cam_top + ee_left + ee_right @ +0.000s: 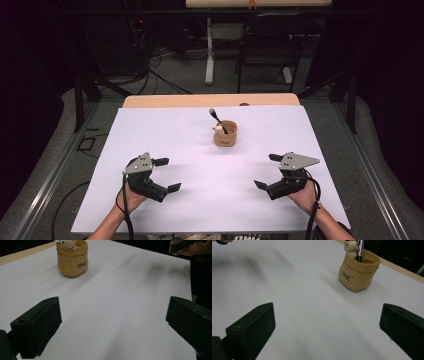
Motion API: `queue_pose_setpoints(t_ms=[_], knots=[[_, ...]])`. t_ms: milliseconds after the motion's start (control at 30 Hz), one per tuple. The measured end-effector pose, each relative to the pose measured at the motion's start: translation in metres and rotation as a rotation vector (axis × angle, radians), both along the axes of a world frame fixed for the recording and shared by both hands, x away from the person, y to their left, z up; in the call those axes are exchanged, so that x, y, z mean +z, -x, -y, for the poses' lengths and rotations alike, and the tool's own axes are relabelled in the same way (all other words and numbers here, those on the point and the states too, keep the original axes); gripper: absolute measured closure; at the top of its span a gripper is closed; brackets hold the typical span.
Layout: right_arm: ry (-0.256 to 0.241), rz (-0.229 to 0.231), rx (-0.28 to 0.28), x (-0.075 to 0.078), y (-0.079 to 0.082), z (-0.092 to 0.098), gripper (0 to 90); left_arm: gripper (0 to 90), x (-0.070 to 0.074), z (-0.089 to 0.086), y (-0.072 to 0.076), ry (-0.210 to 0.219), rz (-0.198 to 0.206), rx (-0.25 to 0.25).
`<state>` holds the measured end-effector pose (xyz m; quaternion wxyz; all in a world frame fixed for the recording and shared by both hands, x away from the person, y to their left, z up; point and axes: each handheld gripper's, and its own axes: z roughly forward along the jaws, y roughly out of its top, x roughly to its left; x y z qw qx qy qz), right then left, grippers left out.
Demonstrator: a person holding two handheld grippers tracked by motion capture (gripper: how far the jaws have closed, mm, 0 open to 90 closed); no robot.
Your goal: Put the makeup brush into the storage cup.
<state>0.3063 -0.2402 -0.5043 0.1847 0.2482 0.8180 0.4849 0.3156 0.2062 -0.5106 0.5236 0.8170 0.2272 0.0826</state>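
Observation:
A small tan sack-shaped pot point(225, 135) stands upright on the white table sheet point(200, 150), just past the middle. A little bear figure point(218, 129) sits at its rim and a dark brush point(217, 118) leans out of it. The pot point(72, 258) is far ahead of my left gripper point(112, 327), and the pot point(357, 272) is ahead and to the right of my right gripper point(327, 330). My left gripper point(166, 175) rests near the front left and my right gripper point(267, 171) near the front right. Both stand open with nothing between their jaws.
A strip of bare wooden tabletop point(210, 100) runs along the far edge of the sheet. Beyond it stand a black chair point(270, 50), a white table leg point(209, 50) and cables on the floor. The other hand point(190, 247) appears far off in the left gripper view.

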Motion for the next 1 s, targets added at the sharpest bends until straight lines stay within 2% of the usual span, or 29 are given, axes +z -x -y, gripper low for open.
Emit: queue_pose_setpoints(t_ms=[167,467,1000], knots=[[-0.011,-0.010,-0.003,-0.0009,-0.0020,0.0019,0.0,0.2,0.0002,-0.0044,0.0009,-0.009,0.004,0.010],[-0.018,-0.021,-0.001,-0.0014,-0.0029,0.0036,0.0,0.2,-0.0013,-0.0046,0.0005,-0.005,0.007,-0.001],[-0.029,-0.012,-0.001,-0.0005,-0.0027,0.0060,0.0,0.2,-0.0016,-0.0048,-0.0001,-0.013,0.015,-0.009]])
